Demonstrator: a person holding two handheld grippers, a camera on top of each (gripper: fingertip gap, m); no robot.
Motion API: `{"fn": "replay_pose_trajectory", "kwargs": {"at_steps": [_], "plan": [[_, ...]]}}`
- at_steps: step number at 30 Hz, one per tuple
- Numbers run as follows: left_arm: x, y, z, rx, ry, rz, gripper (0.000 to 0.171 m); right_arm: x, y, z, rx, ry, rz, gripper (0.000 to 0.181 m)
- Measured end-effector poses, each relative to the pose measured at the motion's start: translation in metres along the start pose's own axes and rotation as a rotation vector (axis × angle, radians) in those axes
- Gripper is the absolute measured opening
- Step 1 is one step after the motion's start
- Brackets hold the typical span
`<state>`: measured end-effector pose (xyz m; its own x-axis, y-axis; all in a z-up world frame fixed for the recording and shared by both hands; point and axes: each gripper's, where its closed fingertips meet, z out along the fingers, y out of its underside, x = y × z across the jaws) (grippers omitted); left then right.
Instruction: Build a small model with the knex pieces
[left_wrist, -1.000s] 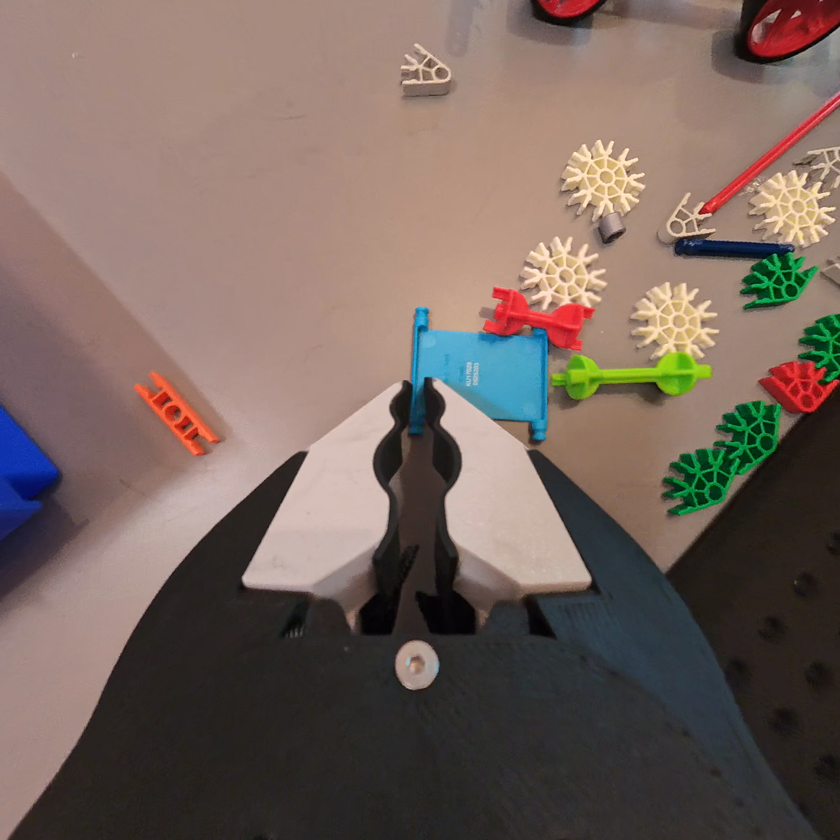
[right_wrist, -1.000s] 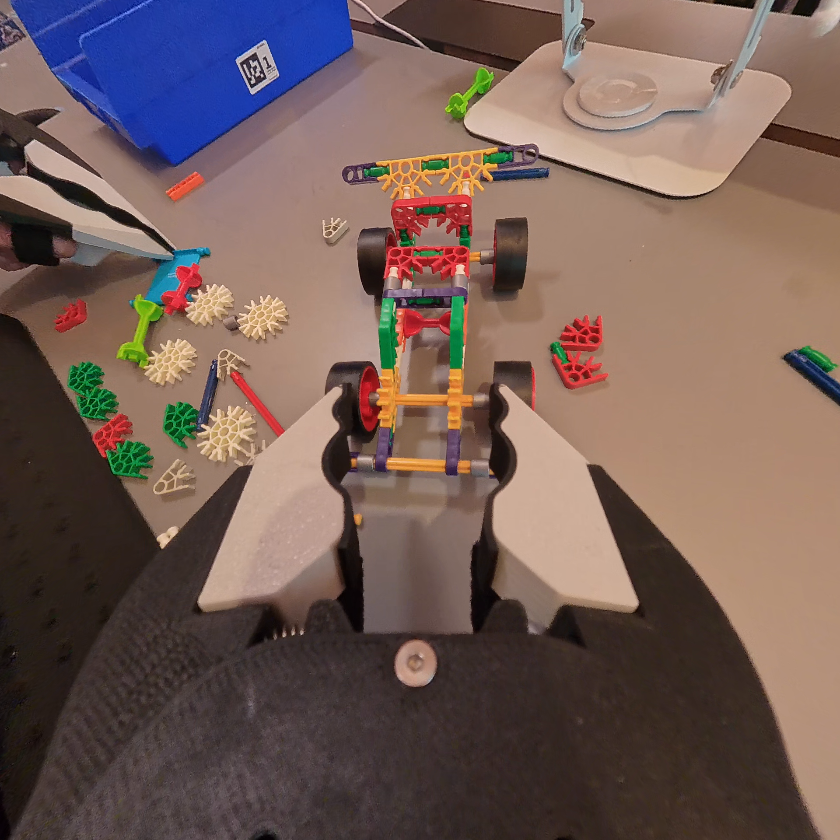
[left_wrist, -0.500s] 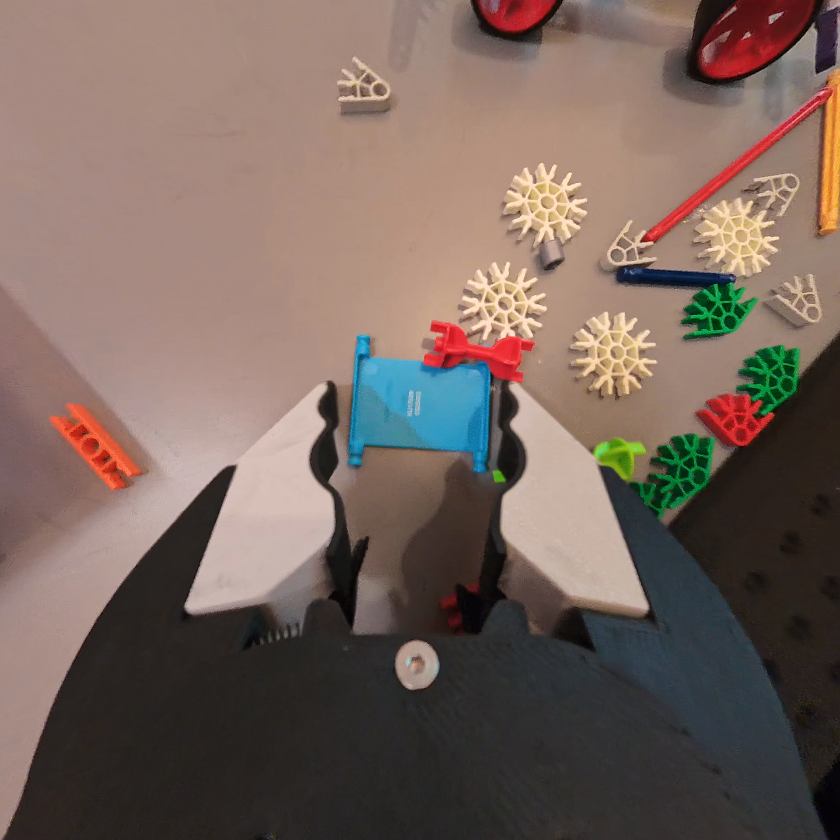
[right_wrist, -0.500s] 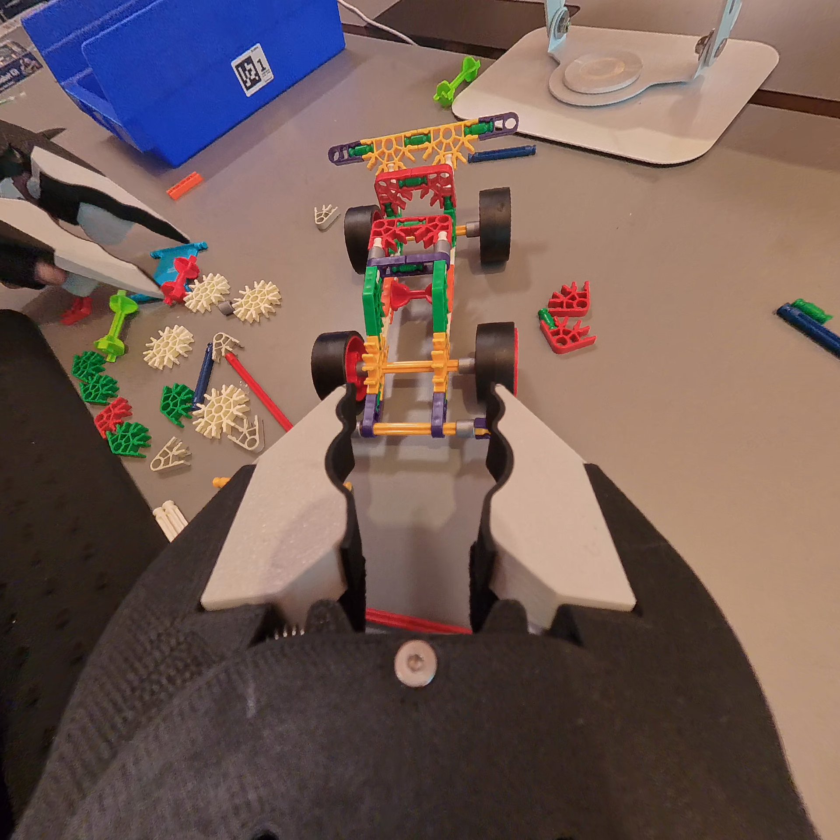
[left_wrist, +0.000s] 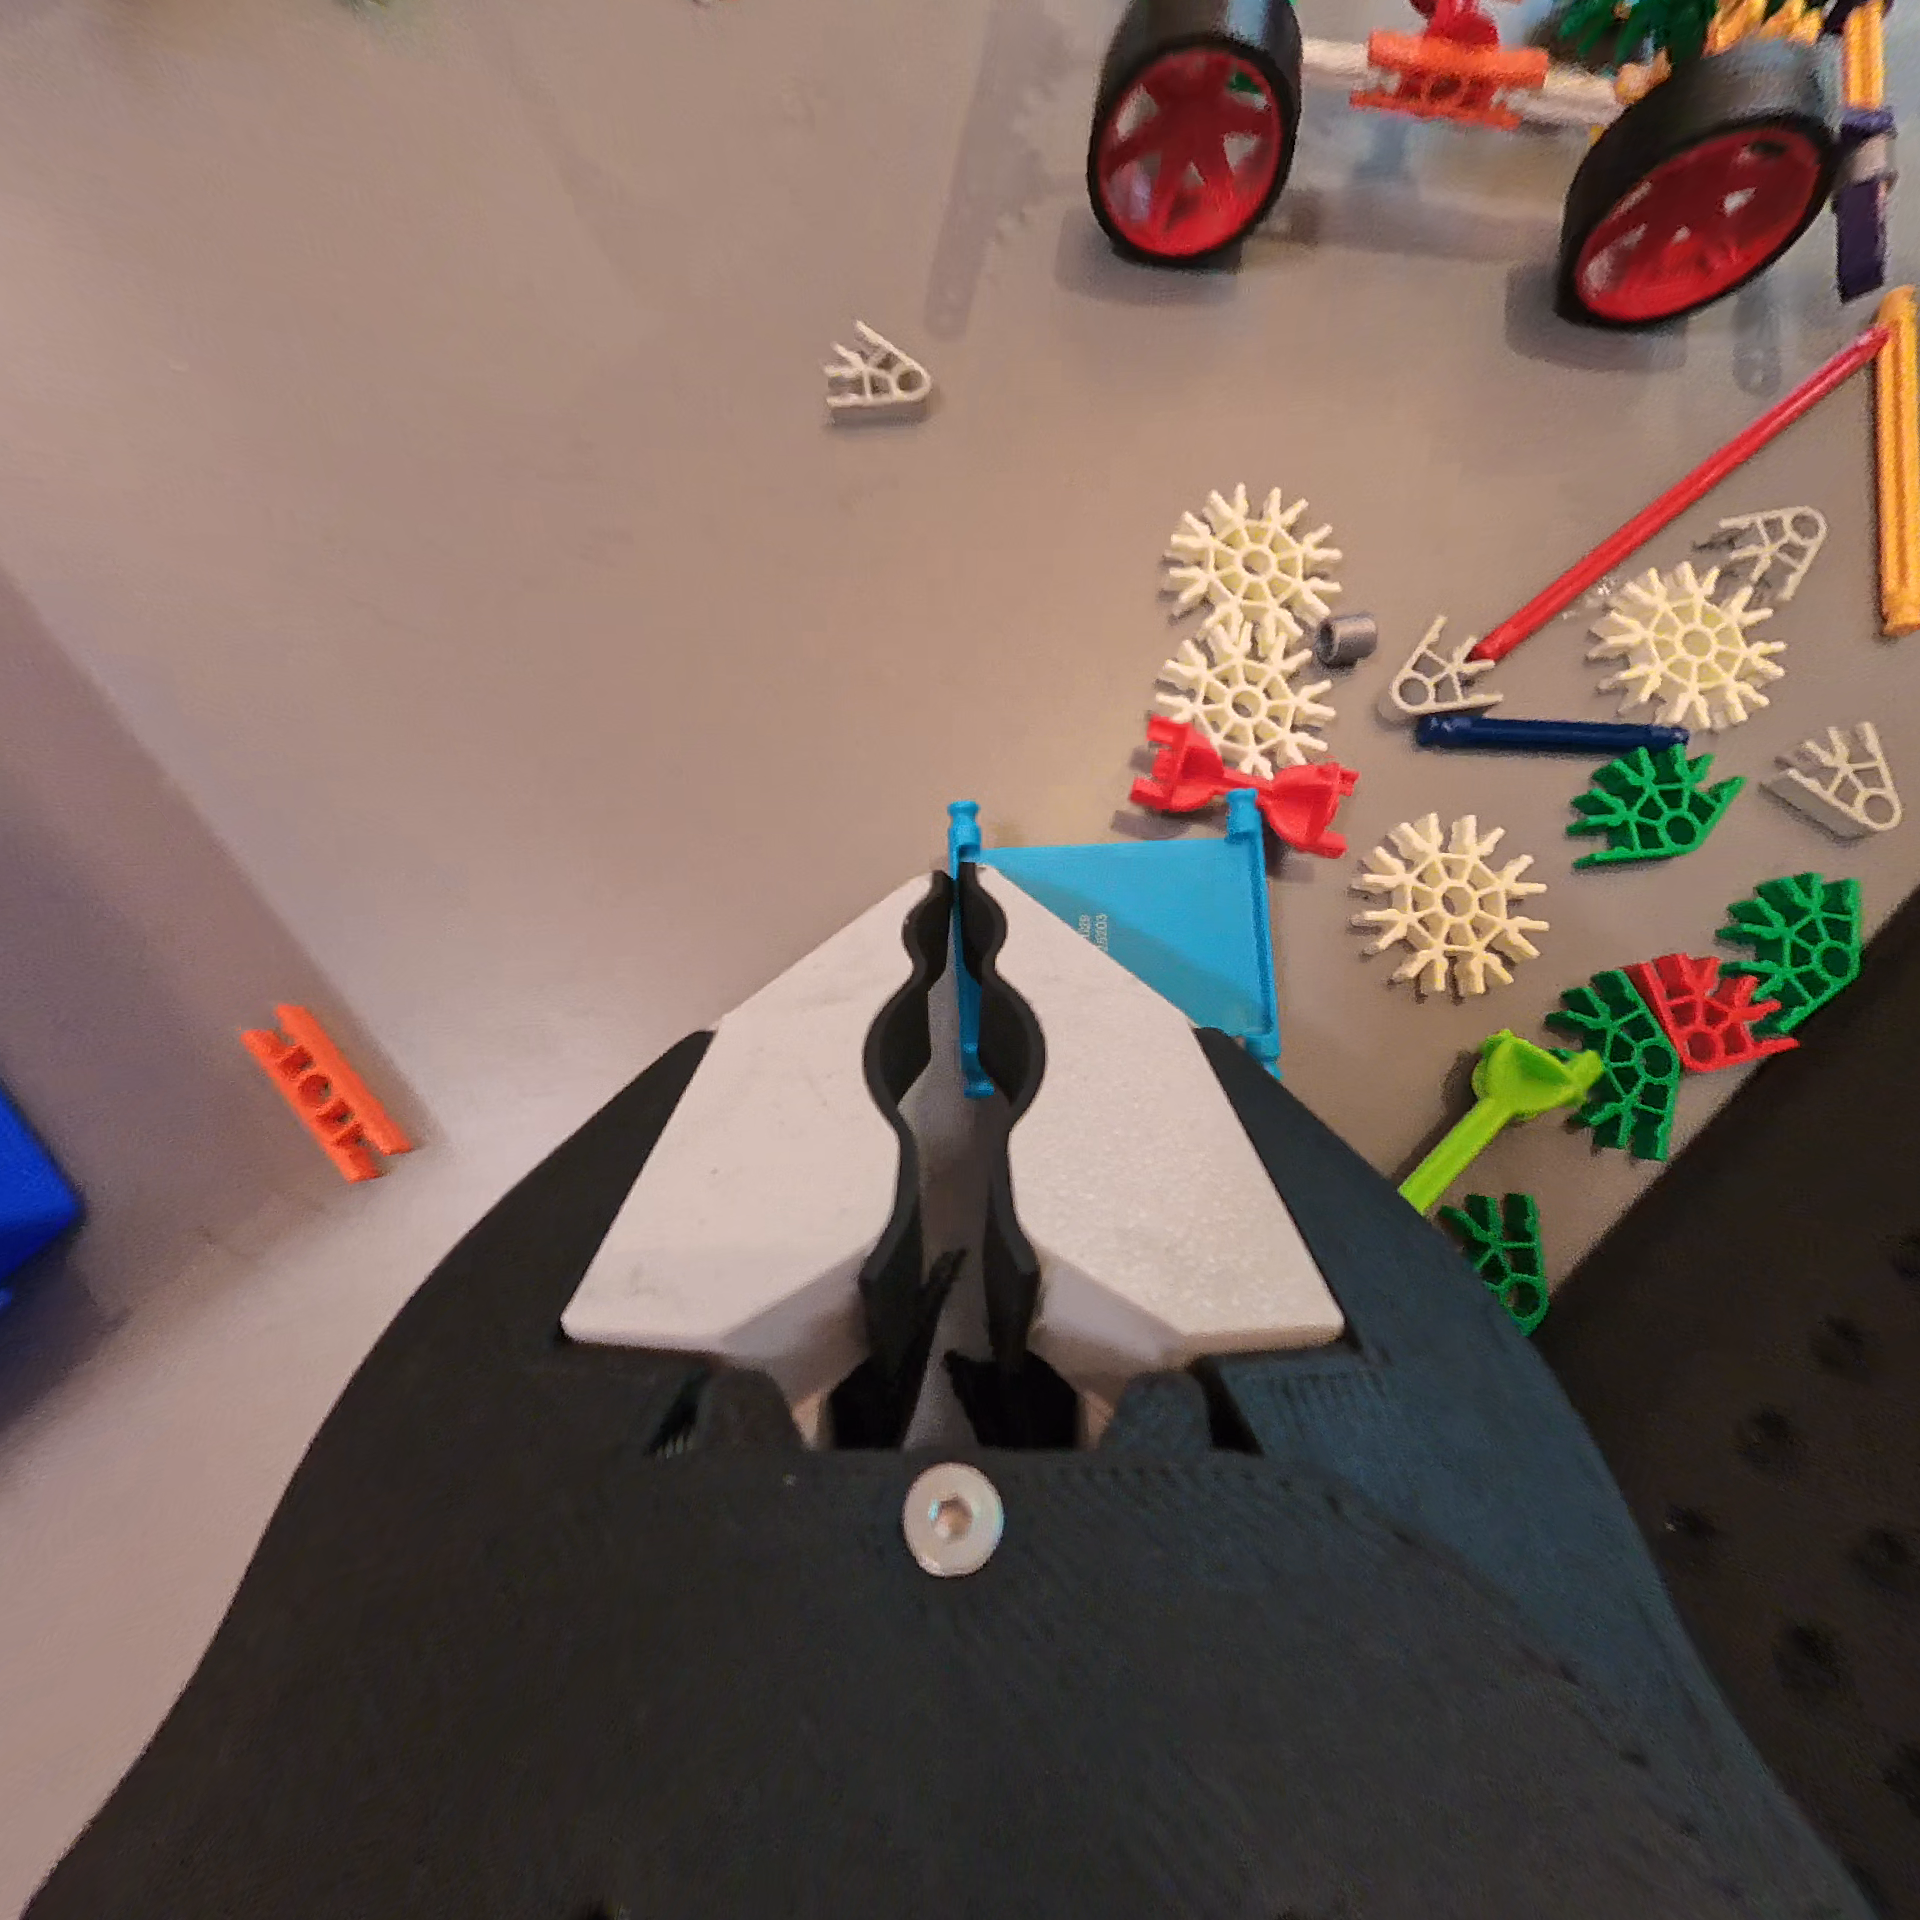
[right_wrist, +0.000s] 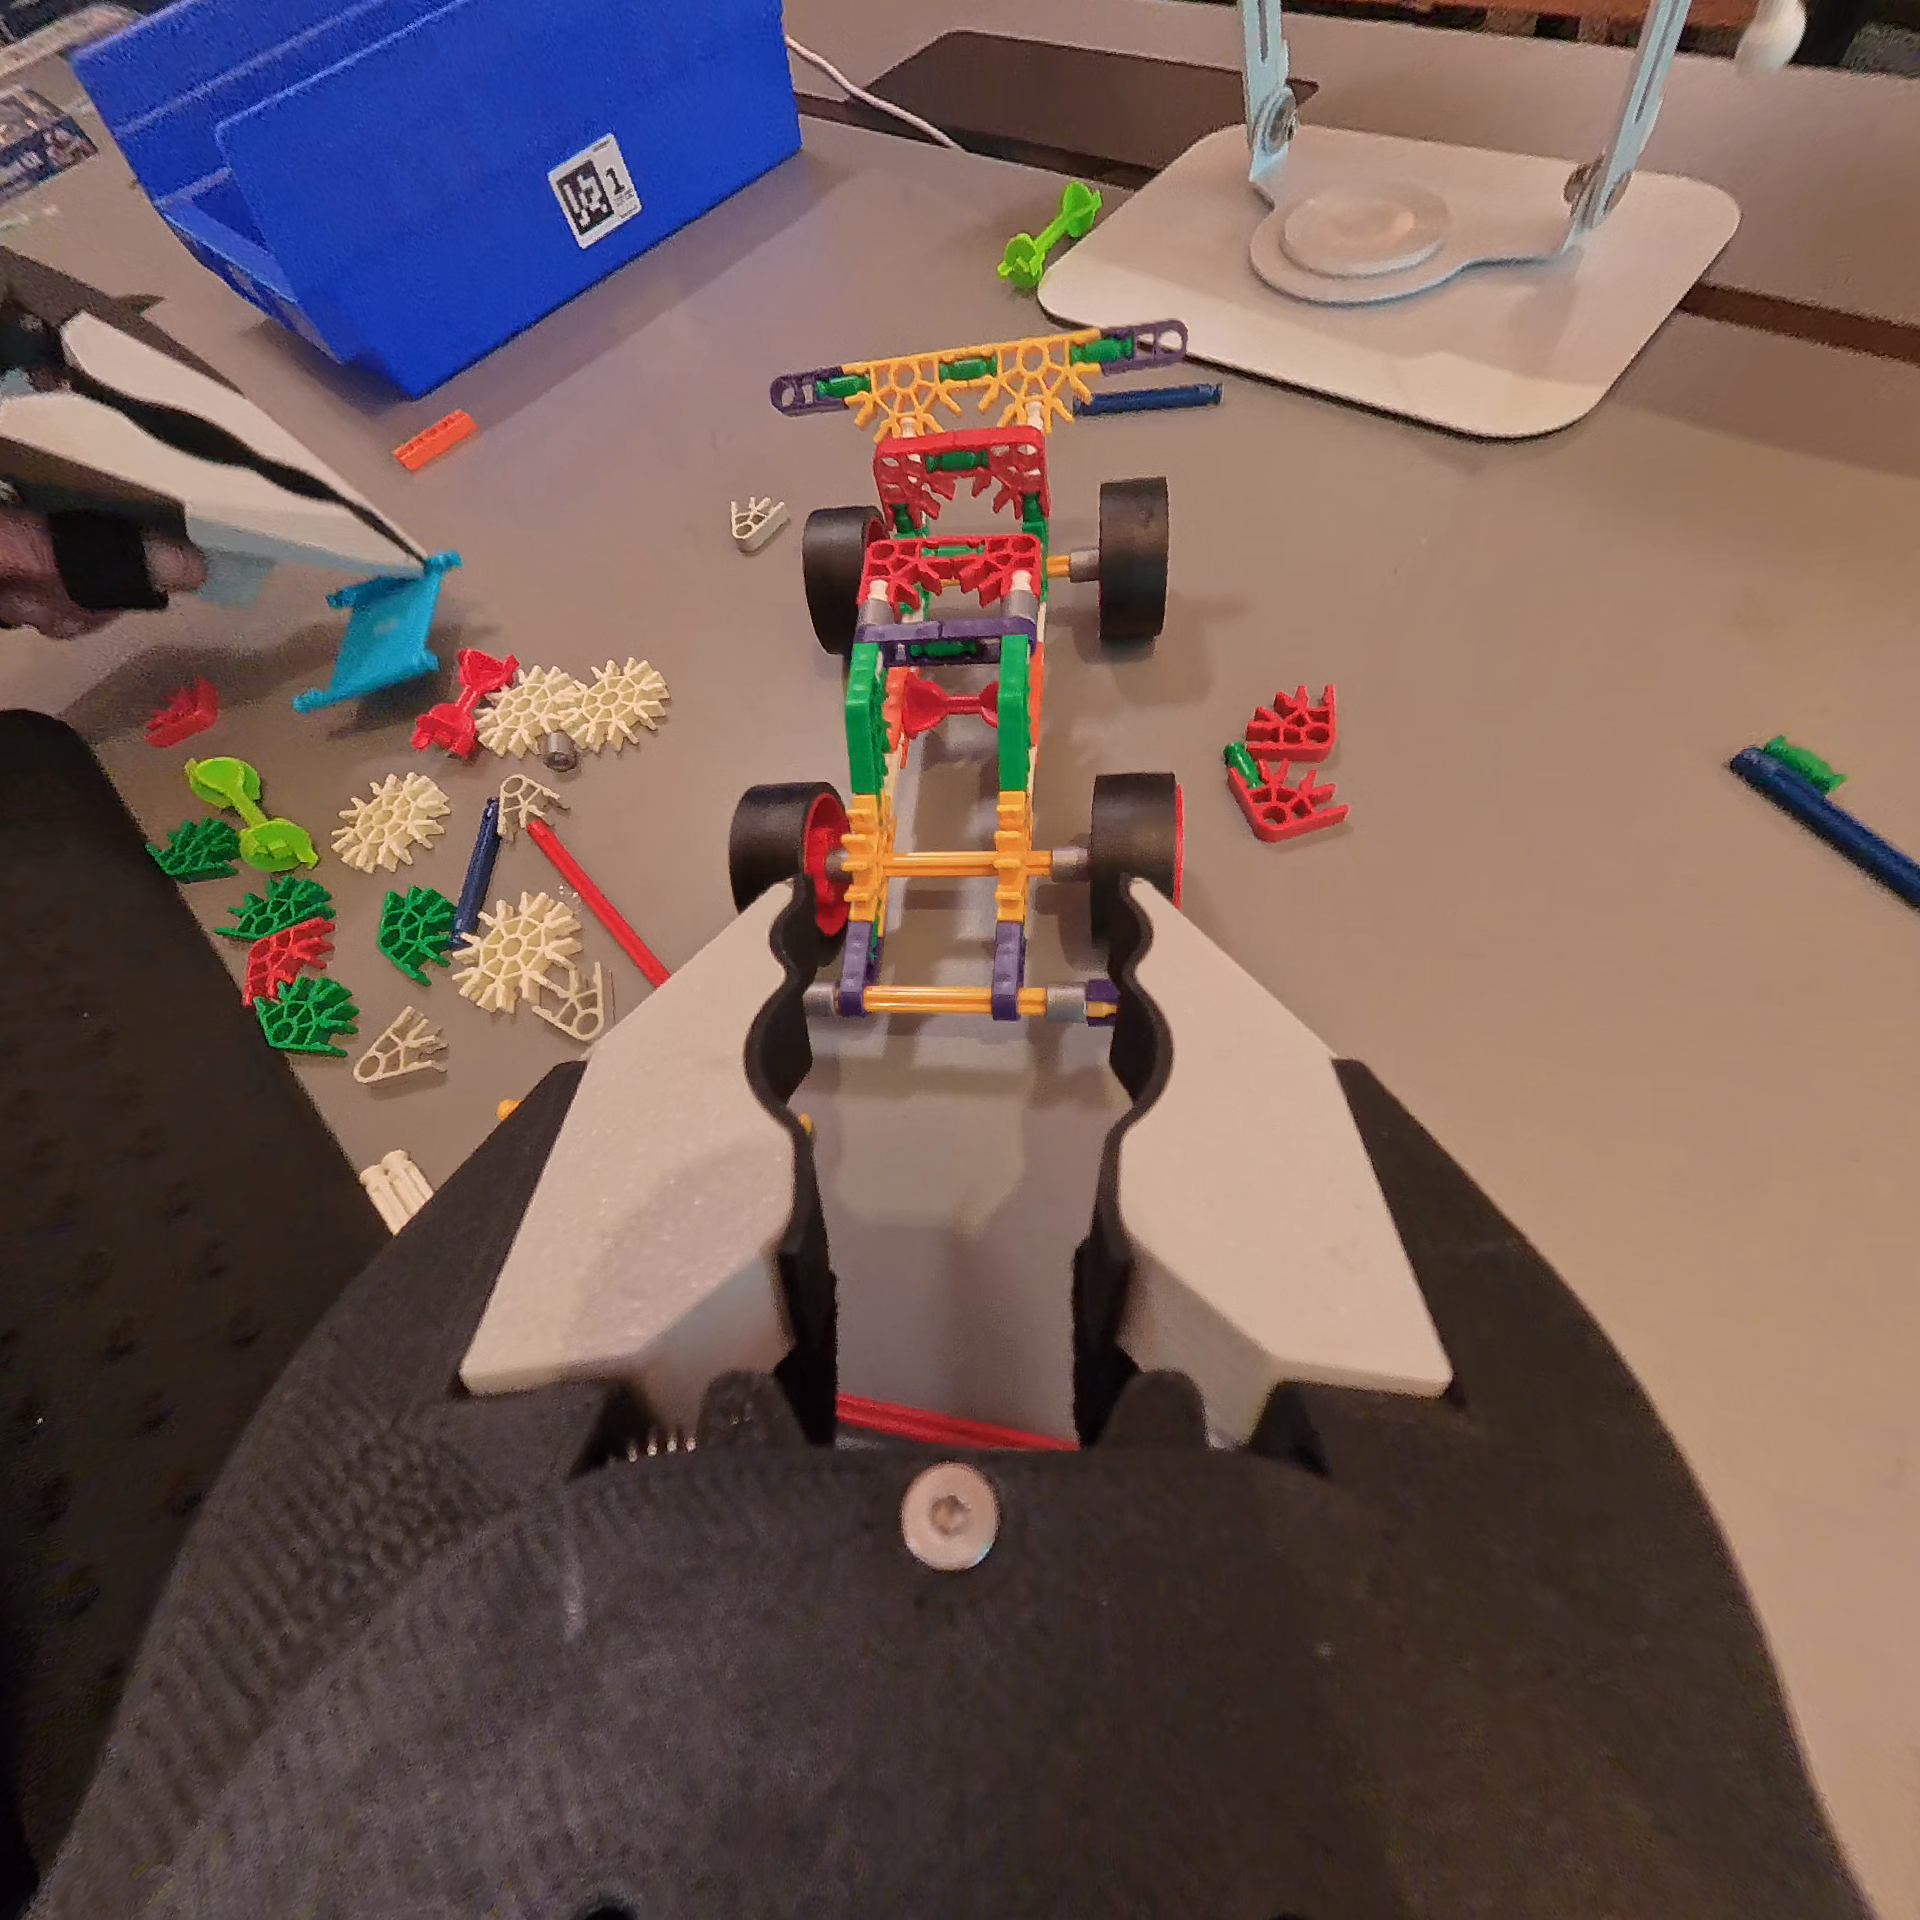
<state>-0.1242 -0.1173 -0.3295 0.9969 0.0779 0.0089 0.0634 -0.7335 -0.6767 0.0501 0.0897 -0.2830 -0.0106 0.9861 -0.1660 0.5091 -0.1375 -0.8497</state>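
Blue plastic is what your left gripper (left_wrist: 961, 914) holds: its fingers are closed on one edge rod of the light-blue panel (left_wrist: 1153, 925), which tilts in the right wrist view with its far corner low over the grey bench (left_wrist: 520, 520), at centre frame in the left wrist view. Your right gripper (right_wrist: 961, 935) has its fingers spread wide and empty, hovering just short of the near yellow axle of the toy car (right_wrist: 956, 707), which stands on four wheels mid-frame, its frame and rear wing assembled. Whether the panel belongs on it I cannot tell; loose parts remain scattered. Just right of the panel lie a red connector (left_wrist: 1242, 784), white snowflake connectors (left_wrist: 1247, 691) and green fan pieces (left_wrist: 1652, 810), tightly packed, so room there is poor. Open bench stretches to the upper left of the left wrist view, with only a grey connector (left_wrist: 878, 379) and an orange clip (left_wrist: 322, 1091). At the lower right a black mat (left_wrist: 1766, 1351) borders the bench; a blue bin (right_wrist: 447, 177) stands upper left in the right wrist view.
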Motion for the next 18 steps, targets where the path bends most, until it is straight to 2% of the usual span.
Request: {"fn": "replay_pose_trajectory", "kwargs": {"at_steps": [3, 6, 9, 12, 15, 18], "plan": [[-0.013, -0.008, -0.014, 0.046, -0.017, -0.024, 0.000, -0.014, -0.007, -0.002, -0.006, -0.016, -0.063, 0.055], [-0.023, -0.004, -0.023, 0.049, -0.027, -0.031, 0.000, -0.051, -0.014, 0.001, -0.028, -0.089, -0.164, 0.054], [-0.030, -0.004, -0.035, 0.064, -0.045, -0.029, 0.000, -0.101, -0.011, 0.018, -0.100, -0.235, -0.156, 0.062], [-0.044, -0.014, -0.057, 0.110, -0.078, -0.032, 0.000, -0.137, -0.008, 0.043, -0.133, -0.284, -0.208, 0.060], [-0.085, -0.034, -0.096, 0.151, -0.200, 0.010, 0.000, -0.164, -0.008, 0.058, -0.148, -0.328, -0.255, 0.060], [-0.155, -0.054, -0.142, 0.214, -0.363, -0.041, 0.000, -0.172, -0.008, 0.063, -0.150, -0.333, -0.257, 0.059]]}}
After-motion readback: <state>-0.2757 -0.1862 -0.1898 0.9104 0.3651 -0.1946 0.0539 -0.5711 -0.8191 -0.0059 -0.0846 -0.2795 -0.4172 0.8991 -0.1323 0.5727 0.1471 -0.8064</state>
